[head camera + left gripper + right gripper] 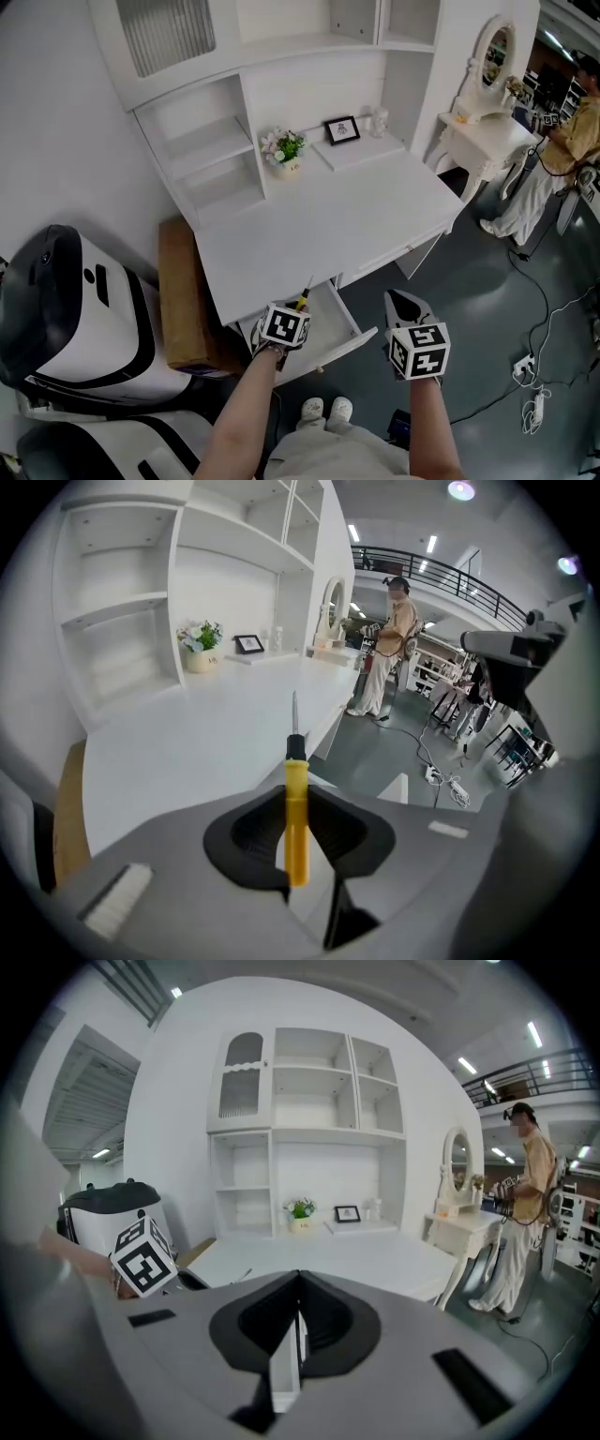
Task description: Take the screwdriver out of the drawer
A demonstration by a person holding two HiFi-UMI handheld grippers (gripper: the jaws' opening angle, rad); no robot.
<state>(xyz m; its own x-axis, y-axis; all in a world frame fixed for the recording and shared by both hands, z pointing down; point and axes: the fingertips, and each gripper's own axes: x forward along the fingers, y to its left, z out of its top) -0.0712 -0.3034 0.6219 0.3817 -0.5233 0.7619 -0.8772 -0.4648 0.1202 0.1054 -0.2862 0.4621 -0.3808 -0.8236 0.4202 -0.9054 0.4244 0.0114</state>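
In the head view the left gripper holds the yellow-handled screwdriver just above the open drawer at the near edge of the white worktop. The taking-out looks all but done, with only setting it down left. The right gripper hangs to the right, clear of the drawer. The left gripper view shows the jaws pinching the yellow handle, shaft pointing far. The right gripper view shows jaws pressed together on nothing. No brand or writing is readable, only square markers on the cubes.
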